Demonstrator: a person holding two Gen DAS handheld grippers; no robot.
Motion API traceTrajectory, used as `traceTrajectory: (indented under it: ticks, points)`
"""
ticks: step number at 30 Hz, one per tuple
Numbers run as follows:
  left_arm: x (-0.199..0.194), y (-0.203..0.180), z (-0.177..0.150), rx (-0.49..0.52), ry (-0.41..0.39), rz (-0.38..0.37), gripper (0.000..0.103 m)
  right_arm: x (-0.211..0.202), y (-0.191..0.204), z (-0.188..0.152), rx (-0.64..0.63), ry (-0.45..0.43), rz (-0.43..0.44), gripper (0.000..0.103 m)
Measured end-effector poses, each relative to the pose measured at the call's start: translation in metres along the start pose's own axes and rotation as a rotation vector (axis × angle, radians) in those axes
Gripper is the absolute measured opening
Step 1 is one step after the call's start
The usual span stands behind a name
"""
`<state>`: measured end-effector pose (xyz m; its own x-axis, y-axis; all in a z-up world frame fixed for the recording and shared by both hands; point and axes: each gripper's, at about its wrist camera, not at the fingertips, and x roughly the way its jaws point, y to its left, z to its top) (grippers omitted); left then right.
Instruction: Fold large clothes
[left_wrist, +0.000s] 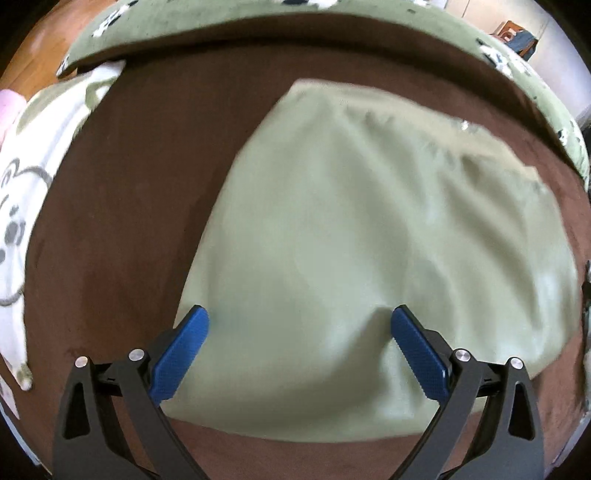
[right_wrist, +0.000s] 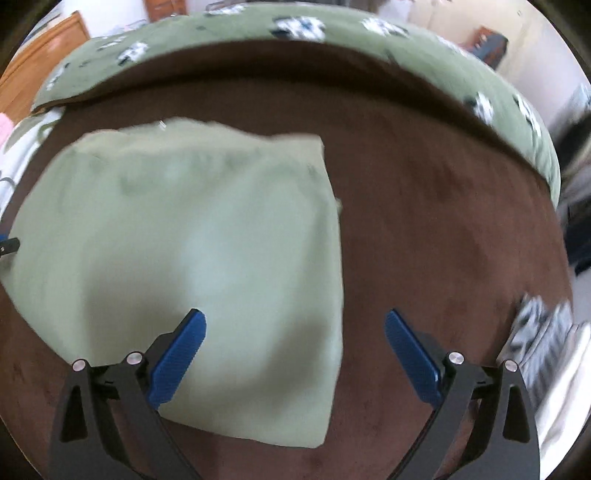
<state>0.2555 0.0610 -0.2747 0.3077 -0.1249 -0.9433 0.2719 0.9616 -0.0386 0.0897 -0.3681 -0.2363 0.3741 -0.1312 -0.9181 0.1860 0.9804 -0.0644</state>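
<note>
garment: we see one pale green garment (left_wrist: 351, 258) folded into a rough rectangle, lying flat on the brown bed cover (left_wrist: 129, 229). It fills the centre and right of the left wrist view, and the left and centre of the right wrist view (right_wrist: 184, 258).

garment edges: in the right wrist view we see its right edge running top to bottom through mid-frame and its near corner at lower centre. The far edge looks slightly uneven, the frame is blurred there.

left gripper: left gripper (left_wrist: 301, 317) points steeply down over the near part of the garment. We see the jaws spread wide, nothing between them but cloth below. Its blue pads (left_wrist: 181, 354) sit at lower left and lower right of the frame. Whether the tips touch the cloth we cannot tell.

right gripper: right gripper (right_wrist: 295, 321) also has its jaws wide apart, holding nothing. Its left pad is over the garment, its right pad over bare brown cover, so the jaws straddle the garment's right edge.

surroundings: green patterned bedding (left_wrist: 258, 26) arcs along the top of both views. We see a white cloth with a cartoon print (left_wrist: 22, 221) at the left edge of the left wrist view, and a grey-and-white patterned fabric (right_wrist: 539, 332) at the lower right of the right wrist view, heavily blurred.
</note>
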Motion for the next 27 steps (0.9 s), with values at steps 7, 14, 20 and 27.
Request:
traceTrajectory:
  ticks: [7, 14, 20, 27]
  points:
    - [0.029, 0.0, -0.008, 0.021, 0.0, 0.003, 0.098, 0.047, 0.002, -0.015, -0.013, 0.05, 0.019, 0.097]
    - [0.036, -0.002, -0.006, 0.055, -0.002, 0.02, 0.098, 0.061, 0.009, -0.019, 0.0, 0.058, 0.017, 0.097]
    - [0.007, -0.022, 0.0, 0.094, -0.013, 0.083, 0.097, 0.053, 0.012, -0.017, 0.011, 0.063, 0.001, 0.097]
    - [-0.027, -0.079, 0.012, 0.149, -0.023, -0.006, 0.097, 0.027, -0.014, -0.018, 0.098, 0.018, 0.162, 0.097]
